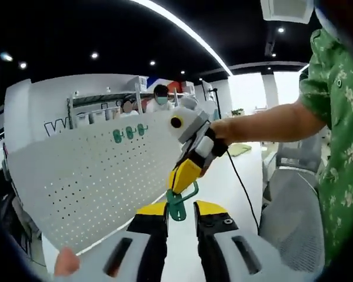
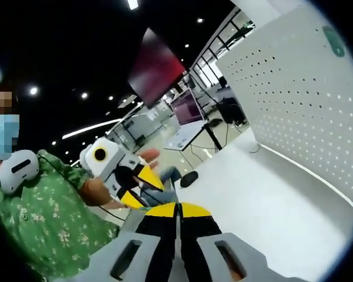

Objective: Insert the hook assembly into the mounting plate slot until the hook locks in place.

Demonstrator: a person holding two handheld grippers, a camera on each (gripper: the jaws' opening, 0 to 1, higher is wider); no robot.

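Green hook (image 1: 177,202) hangs in the air just above my left gripper (image 1: 180,218), pinched at its top by my right gripper (image 1: 187,174), whose yellow tips reach in from the right of the left gripper view. My left jaws stand slightly apart below it, and the bottom of the hook sits in the gap between their yellow tips; I cannot tell if it touches them. In the right gripper view, my right gripper (image 2: 177,212) has its jaws pressed together, with the hook hidden from sight there. Behind the hook stands the white pegboard (image 1: 88,176), tilted, with three more green hooks (image 1: 129,133) set in a row near its top edge. My sleeve (image 1: 335,100) is green and flowered.
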